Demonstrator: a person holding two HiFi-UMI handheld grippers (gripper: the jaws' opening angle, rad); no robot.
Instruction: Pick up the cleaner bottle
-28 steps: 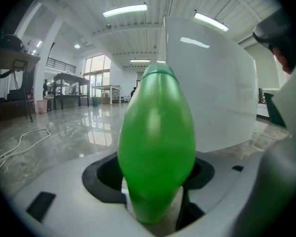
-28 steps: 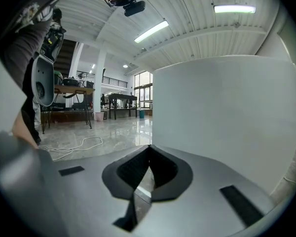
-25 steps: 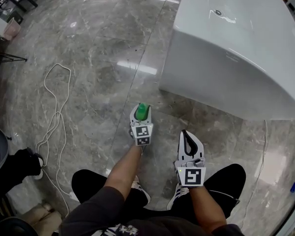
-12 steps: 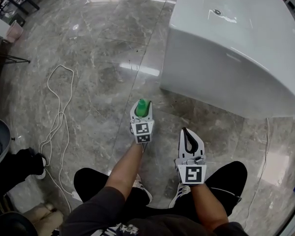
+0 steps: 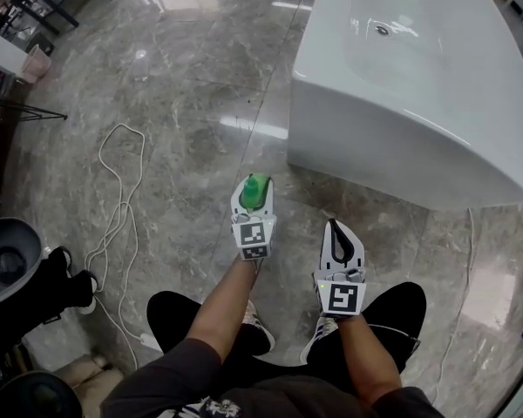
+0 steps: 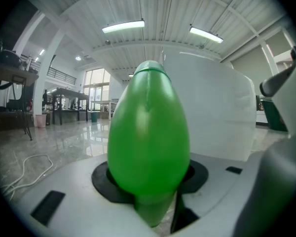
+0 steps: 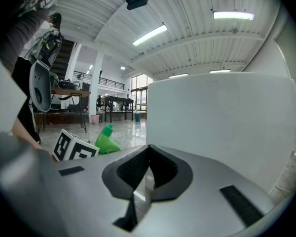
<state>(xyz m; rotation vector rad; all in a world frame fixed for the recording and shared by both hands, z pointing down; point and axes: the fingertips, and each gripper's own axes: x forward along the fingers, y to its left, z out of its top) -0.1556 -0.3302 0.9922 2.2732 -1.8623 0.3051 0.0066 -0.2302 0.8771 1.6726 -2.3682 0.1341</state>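
Note:
The cleaner bottle (image 5: pixel 254 190) is bright green with a tapering top, and my left gripper (image 5: pixel 251 202) is shut on it, holding it above the marble floor. In the left gripper view the bottle (image 6: pixel 148 132) stands upright between the jaws and fills the middle of the frame. My right gripper (image 5: pixel 338 236) hovers to the right of it, jaws together with nothing between them. The right gripper view shows those shut jaws (image 7: pixel 147 168), with the green bottle (image 7: pixel 106 141) and the left gripper's marker cube (image 7: pixel 75 152) off to the left.
A large white bathtub (image 5: pixel 401 94) stands ahead and to the right on the grey marble floor (image 5: pixel 174 103). A white cable (image 5: pixel 113 216) loops over the floor at left. A dark round bin (image 5: pixel 4 268) sits at the lower left. The person's legs and shoes are below the grippers.
The left gripper has lifted the green bottle up off the floor. The right gripper has risen a little as well. The head view has shifted slightly.

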